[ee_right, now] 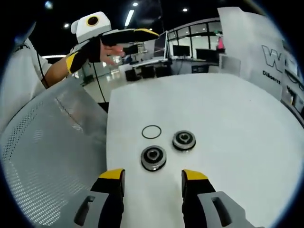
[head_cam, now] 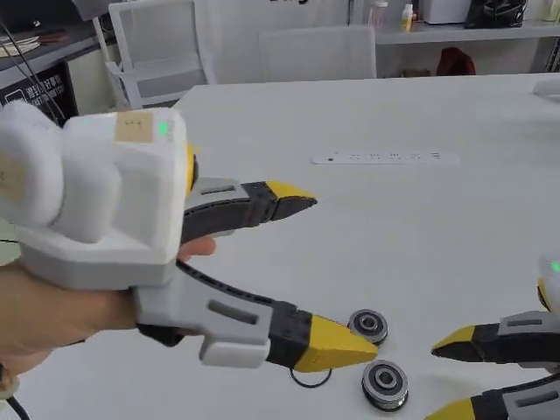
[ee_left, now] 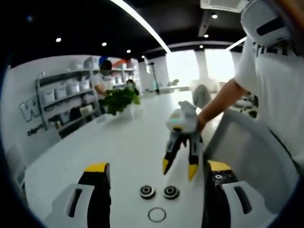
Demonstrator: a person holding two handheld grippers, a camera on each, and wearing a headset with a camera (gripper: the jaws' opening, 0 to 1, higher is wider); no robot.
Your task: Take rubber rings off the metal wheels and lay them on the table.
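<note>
Ring (ee_right: 151,131) lies beyond two wheels (ee_right: 153,158), ahead of right claw (ee_right: 153,175).

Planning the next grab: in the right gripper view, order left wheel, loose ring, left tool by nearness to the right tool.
1. Left wheel, just ahead of the right tool.
2. Loose ring, beyond it.
3. Left tool, raised, upper left.
</note>
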